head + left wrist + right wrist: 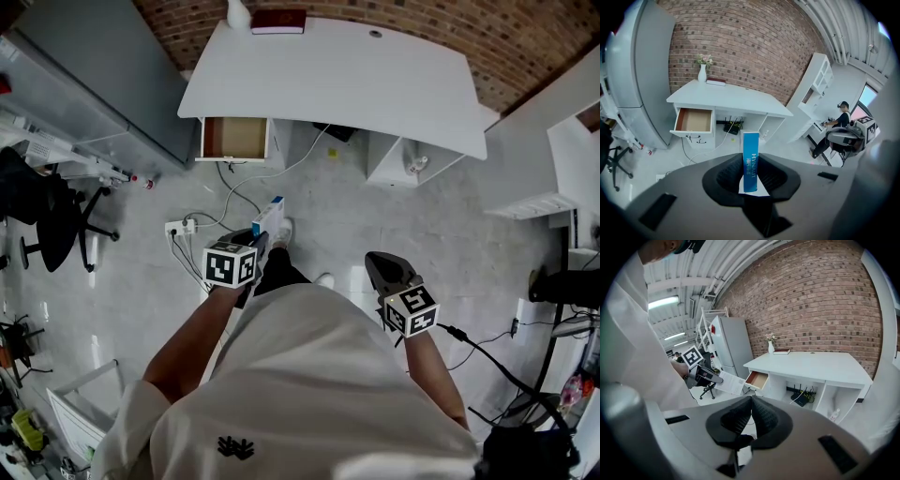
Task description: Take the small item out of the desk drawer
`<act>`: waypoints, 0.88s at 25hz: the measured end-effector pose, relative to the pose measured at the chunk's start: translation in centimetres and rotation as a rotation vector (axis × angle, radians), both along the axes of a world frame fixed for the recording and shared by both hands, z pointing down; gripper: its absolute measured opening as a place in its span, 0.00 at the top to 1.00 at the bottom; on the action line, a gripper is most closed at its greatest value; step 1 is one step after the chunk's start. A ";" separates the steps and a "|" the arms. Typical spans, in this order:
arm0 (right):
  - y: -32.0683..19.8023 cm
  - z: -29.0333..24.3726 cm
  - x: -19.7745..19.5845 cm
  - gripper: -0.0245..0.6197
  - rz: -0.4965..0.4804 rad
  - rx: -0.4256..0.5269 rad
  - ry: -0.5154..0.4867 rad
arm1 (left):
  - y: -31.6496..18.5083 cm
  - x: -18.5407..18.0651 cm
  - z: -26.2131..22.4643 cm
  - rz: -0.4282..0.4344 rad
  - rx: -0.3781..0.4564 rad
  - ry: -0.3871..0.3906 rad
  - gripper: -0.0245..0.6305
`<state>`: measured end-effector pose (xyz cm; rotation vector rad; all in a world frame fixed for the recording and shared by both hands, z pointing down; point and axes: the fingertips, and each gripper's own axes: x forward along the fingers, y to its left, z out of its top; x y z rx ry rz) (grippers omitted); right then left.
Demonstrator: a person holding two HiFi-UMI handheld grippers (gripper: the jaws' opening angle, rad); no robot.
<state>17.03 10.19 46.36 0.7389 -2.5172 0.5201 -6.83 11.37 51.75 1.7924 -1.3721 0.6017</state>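
- Clearly the small blue-and-white box is out: it stands upright, pinched at its lower end between the fingers of the left gripper, well apart from the desk.
- Under the worktop the drawer hangs open, bare inside (so removal looks done).
- Meanwhile the right gripper idles, fingers pressed together on nothing, since one grip suffices.

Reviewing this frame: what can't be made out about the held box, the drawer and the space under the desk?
- Blue box in the left gripper: its lower end is hidden between the jaws in the left gripper view, and its small print is too small in every view.
- Open drawer: in the head view, the desk top covers its rear part.
- Small white object under the desk: too small to identify in the head view.
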 end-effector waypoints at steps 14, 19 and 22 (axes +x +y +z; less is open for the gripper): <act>-0.3 0.8 1.0 0.92 0.021 -0.017 0.004 | -1.1 0.7 0.8 0.024 -0.015 -0.003 0.82; -0.5 1.2 1.1 0.92 0.024 -0.019 0.002 | -1.4 0.7 1.4 0.026 -0.018 -0.005 0.82; -1.2 1.2 1.1 0.92 0.025 -0.021 0.003 | -2.2 0.6 1.2 0.024 -0.021 -0.011 0.82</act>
